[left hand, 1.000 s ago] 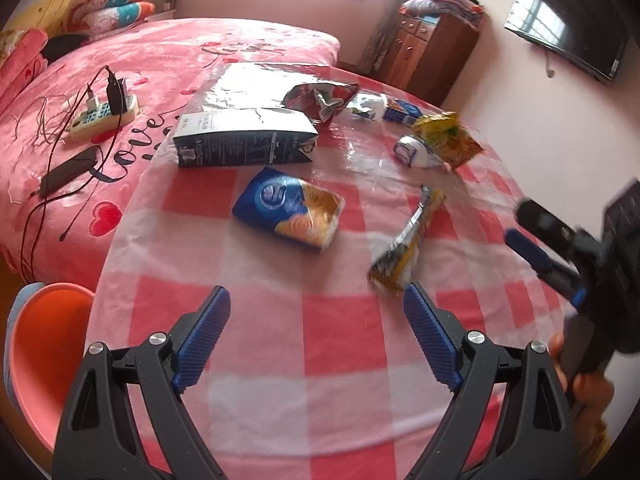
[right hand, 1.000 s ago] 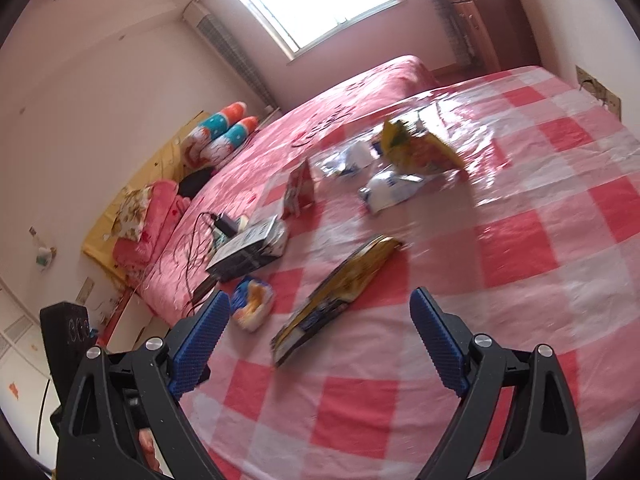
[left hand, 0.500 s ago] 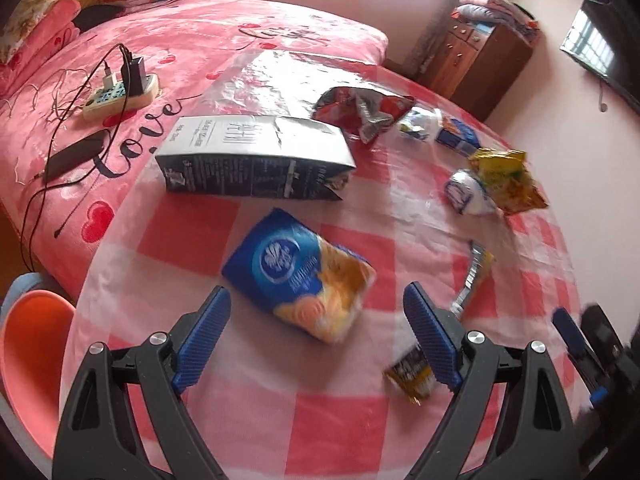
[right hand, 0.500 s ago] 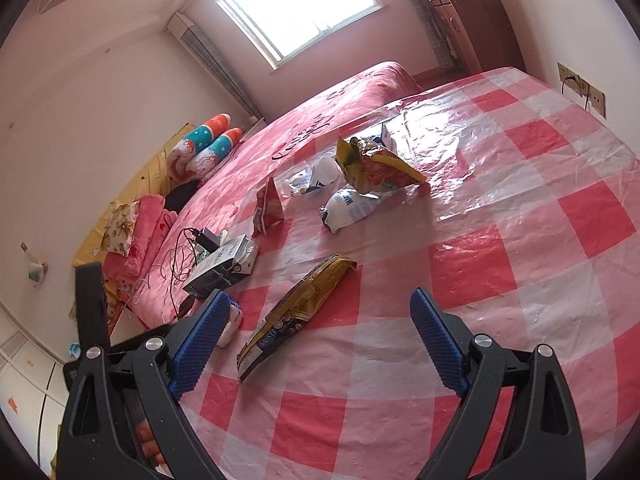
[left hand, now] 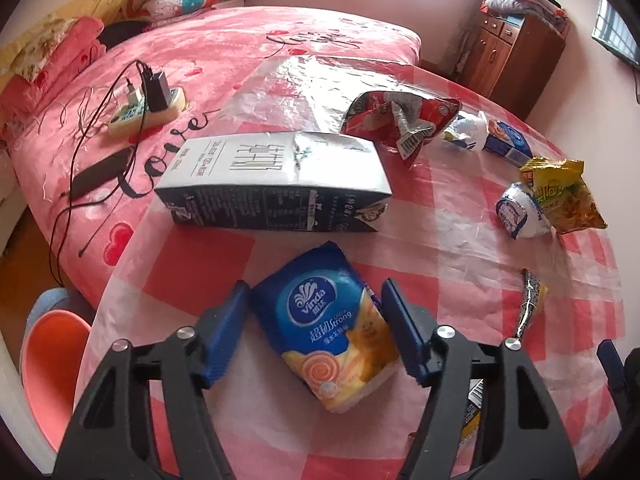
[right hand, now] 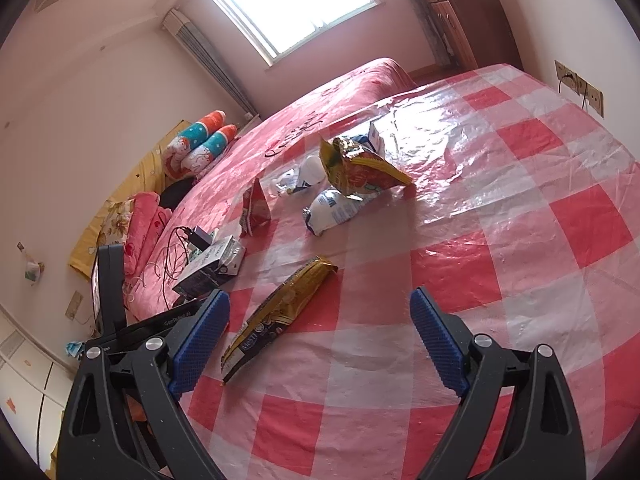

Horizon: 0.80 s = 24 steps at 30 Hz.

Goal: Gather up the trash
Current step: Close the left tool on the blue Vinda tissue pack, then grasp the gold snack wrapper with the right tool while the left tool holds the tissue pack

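Note:
A blue and yellow tissue pack (left hand: 328, 328) lies on the red-checked table (left hand: 460, 248). My left gripper (left hand: 316, 320) straddles it, its fingers close on both sides but still open. My right gripper (right hand: 320, 320) is open and empty above the table, just right of a long gold wrapper (right hand: 286, 308), which also shows in the left wrist view (left hand: 530, 304). Further off lie a dark milk carton (left hand: 276, 188), a red snack bag (left hand: 396, 120), a yellow chip bag (left hand: 560, 196) and a white wrapper (left hand: 518, 210).
An orange bin (left hand: 48, 364) stands low at the table's left edge. A pink bed (left hand: 200, 60) with a power strip (left hand: 148, 108) and cables lies behind the table. A wooden cabinet (left hand: 516, 48) stands at the back right.
My left gripper moved forward and down onto the tissue pack and its fingers narrowed around it. My right gripper drifted slightly; the gold wrapper now sits nearer its left finger.

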Each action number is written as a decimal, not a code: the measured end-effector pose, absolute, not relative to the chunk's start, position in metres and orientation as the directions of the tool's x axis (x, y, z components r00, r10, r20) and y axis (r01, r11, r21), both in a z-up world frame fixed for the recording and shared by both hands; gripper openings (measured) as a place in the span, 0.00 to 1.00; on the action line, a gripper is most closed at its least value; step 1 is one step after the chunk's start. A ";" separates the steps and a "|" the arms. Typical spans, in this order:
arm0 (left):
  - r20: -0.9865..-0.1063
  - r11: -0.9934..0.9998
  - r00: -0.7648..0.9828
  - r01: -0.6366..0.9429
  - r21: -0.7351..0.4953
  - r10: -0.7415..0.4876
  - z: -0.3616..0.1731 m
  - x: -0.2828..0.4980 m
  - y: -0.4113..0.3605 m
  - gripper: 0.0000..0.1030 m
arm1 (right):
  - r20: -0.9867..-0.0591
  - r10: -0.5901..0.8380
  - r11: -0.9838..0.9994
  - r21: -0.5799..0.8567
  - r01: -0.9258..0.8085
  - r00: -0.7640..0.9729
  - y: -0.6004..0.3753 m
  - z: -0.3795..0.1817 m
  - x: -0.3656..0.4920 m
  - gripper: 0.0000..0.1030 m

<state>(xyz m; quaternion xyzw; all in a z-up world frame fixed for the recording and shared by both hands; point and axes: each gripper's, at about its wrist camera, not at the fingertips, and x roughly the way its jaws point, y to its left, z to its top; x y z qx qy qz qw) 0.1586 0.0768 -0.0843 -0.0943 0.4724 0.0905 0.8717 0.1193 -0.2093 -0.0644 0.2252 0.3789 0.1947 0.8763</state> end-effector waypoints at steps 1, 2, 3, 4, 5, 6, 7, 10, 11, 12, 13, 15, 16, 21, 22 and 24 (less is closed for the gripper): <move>-0.837 0.968 0.542 -0.239 -0.075 0.070 -0.084 0.158 0.075 0.63 | -0.582 0.513 0.823 0.543 -0.168 0.631 -0.209 -0.066 0.120 0.88; -0.834 0.972 0.548 -0.224 -0.071 0.065 -0.084 0.156 0.071 0.60 | -0.587 0.513 0.824 0.542 -0.167 0.626 -0.208 -0.067 0.121 0.88; -0.832 0.976 0.552 -0.205 -0.073 0.054 -0.084 0.154 0.066 0.58 | -0.595 0.511 0.827 0.538 -0.165 0.621 -0.207 -0.069 0.122 0.88; -0.831 0.979 0.554 -0.187 -0.075 0.042 -0.084 0.153 0.062 0.56 | -0.601 0.508 0.829 0.535 -0.162 0.617 -0.206 -0.069 0.123 0.88; -0.830 0.985 0.557 -0.155 -0.074 0.025 -0.083 0.149 0.054 0.53 | -0.606 0.507 0.831 0.532 -0.161 0.613 -0.205 -0.070 0.124 0.88; -0.829 0.988 0.558 -0.132 -0.076 0.011 -0.083 0.147 0.047 0.53 | -0.612 0.507 0.832 0.530 -0.161 0.607 -0.204 -0.071 0.125 0.88; -0.829 0.991 0.559 -0.108 -0.079 -0.005 -0.083 0.143 0.040 0.53 | -0.616 0.506 0.834 0.528 -0.161 0.604 -0.203 -0.072 0.126 0.88; -0.828 0.994 0.557 -0.030 -0.101 -0.068 -0.082 0.131 0.018 0.53 | -0.623 0.502 0.839 0.518 -0.163 0.600 -0.202 -0.073 0.127 0.88; -0.827 0.993 0.553 0.003 -0.115 -0.098 -0.081 0.126 0.008 0.53 | -0.625 0.500 0.841 0.516 -0.163 0.599 -0.201 -0.073 0.127 0.88; -0.828 0.992 0.549 0.025 -0.121 -0.115 -0.081 0.123 0.002 0.53 | -0.628 0.499 0.842 0.514 -0.163 0.597 -0.201 -0.074 0.128 0.88; -0.827 0.990 0.544 0.054 -0.133 -0.141 -0.080 0.118 -0.006 0.53 | -0.630 0.500 0.842 0.513 -0.164 0.595 -0.201 -0.075 0.128 0.88; -0.826 0.985 0.538 0.074 -0.157 -0.172 -0.080 0.112 -0.011 0.52 | -0.635 0.499 0.845 0.508 -0.167 0.589 -0.202 -0.076 0.128 0.88; -0.825 0.983 0.536 0.076 -0.166 -0.181 -0.080 0.111 -0.012 0.51 | -0.640 0.498 0.847 0.503 -0.171 0.585 -0.201 -0.076 0.129 0.88; -0.825 0.982 0.537 0.043 -0.183 -0.177 -0.080 0.104 -0.001 0.48 | -0.661 0.504 0.855 0.470 -0.216 0.556 -0.190 -0.080 0.130 0.87; -0.824 0.982 0.538 0.033 -0.187 -0.175 -0.080 0.102 0.004 0.48 | -0.665 0.508 0.855 0.464 -0.229 0.548 -0.187 -0.080 0.130 0.83; -0.824 0.982 0.542 0.021 -0.187 -0.168 -0.081 0.101 0.012 0.48 | -0.683 0.502 0.863 0.438 -0.253 0.530 -0.178 -0.082 0.130 0.79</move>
